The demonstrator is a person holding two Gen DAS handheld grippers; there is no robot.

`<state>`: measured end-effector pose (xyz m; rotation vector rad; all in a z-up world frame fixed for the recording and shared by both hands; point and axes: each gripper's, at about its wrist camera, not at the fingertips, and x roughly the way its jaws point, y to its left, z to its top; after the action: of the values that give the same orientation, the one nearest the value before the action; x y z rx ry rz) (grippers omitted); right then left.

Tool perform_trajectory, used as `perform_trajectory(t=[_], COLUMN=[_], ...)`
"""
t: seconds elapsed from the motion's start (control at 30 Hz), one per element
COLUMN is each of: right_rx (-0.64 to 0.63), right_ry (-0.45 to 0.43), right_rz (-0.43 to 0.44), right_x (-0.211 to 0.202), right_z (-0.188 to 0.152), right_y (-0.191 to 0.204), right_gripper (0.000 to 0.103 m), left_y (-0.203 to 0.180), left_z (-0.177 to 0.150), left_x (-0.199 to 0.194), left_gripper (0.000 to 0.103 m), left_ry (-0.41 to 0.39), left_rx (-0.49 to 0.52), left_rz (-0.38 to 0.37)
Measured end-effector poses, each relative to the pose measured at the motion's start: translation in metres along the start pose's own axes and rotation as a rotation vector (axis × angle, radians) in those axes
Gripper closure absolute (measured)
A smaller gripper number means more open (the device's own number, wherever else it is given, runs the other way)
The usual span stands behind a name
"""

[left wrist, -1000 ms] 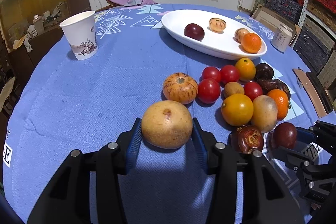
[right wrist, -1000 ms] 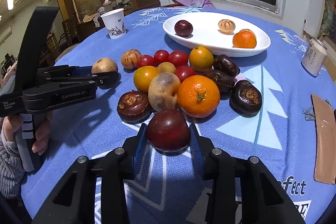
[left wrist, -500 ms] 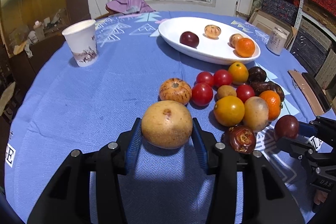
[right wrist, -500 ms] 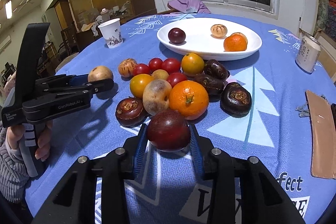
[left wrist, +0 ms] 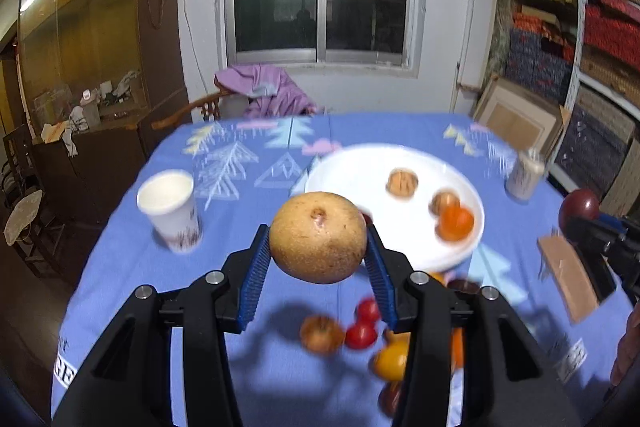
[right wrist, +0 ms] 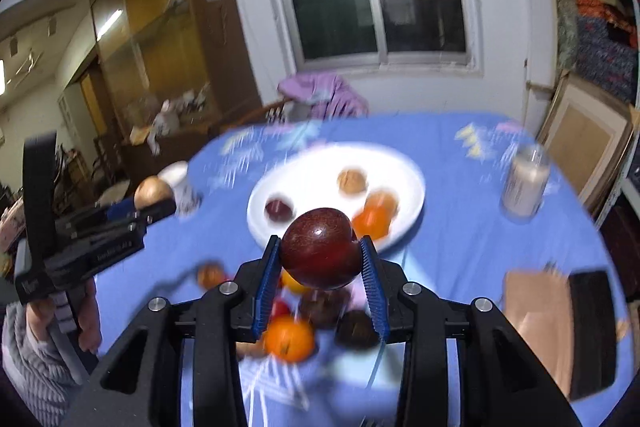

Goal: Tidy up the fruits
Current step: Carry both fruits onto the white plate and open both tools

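Observation:
My left gripper (left wrist: 318, 259) is shut on a tan round pear (left wrist: 318, 237) and holds it high above the blue tablecloth (left wrist: 248, 187). My right gripper (right wrist: 320, 267) is shut on a dark red plum (right wrist: 320, 247), also lifted. The white oval plate (left wrist: 360, 179) lies beyond both, with several fruits on it. The plate shows in the right wrist view (right wrist: 320, 171) too. The loose fruit pile (left wrist: 360, 331) lies below the left gripper. In the right wrist view the pile (right wrist: 288, 339) sits under the fingers.
A paper cup (left wrist: 170, 211) stands at the left. A can (left wrist: 524, 175) stands right of the plate. A brown flat object (left wrist: 568, 275) lies at the right edge. The left gripper with its pear shows in the right wrist view (right wrist: 152, 193).
Both grippers have risen well above the table with their fruits and now look down on the plate from higher up. The frames are blurred by motion.

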<state>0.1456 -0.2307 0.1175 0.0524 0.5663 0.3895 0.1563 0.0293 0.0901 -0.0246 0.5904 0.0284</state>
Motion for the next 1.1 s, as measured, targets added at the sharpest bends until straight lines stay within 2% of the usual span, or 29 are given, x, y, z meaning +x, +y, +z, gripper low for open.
perform_trajectory(t=[0.1,0.17,0.37,0.5,0.9,0.97,1.0,1.07,1.1], right_rx=[0.021,0.024,-0.051,-0.089,-0.102,-0.115,-0.119,-0.131,-0.131], right_ry=[-0.033,-0.010,0.172,0.262,0.341,0.334,0.325,0.313,0.309], right_rz=[0.008,0.027,0.040,0.031,-0.005,-0.020,-0.025,-0.028,-0.024], right_x=[0.012,0.036,0.123,0.161,0.198,0.198,0.197,0.193,0.191], right_z=[0.029,0.039,0.020,0.006,-0.015,-0.016,-0.015,-0.013,-0.012], right_y=[-0.005,-0.004,0.014,0.017,0.014,0.015,0.015,0.018,0.018], right_gripper=[0.063,0.063,0.063,0.063,0.062,0.058,0.052,0.050,0.049], left_y=[-0.008,-0.014,-0.020,-0.019,-0.022,-0.020,-0.020,-0.018,-0.017], left_z=[0.025,0.036,0.037,0.034,0.023,0.021,0.021,0.024,0.026], left_x=[0.014,0.032,0.113,0.156,0.222,0.226,0.225,0.219,0.216], left_gripper=[0.057,0.057,0.057,0.057,0.057,0.056,0.056,0.044,0.042], left_ry=[-0.009,-0.006,0.114,0.178,0.285,0.296,0.291,0.263,0.251], left_rx=[-0.015,-0.017,-0.014,-0.021,-0.018,-0.027,-0.030,-0.038,-0.042], left_rz=[-0.016,-0.011,0.006,-0.005,-0.063,-0.064,-0.065,-0.061,-0.060])
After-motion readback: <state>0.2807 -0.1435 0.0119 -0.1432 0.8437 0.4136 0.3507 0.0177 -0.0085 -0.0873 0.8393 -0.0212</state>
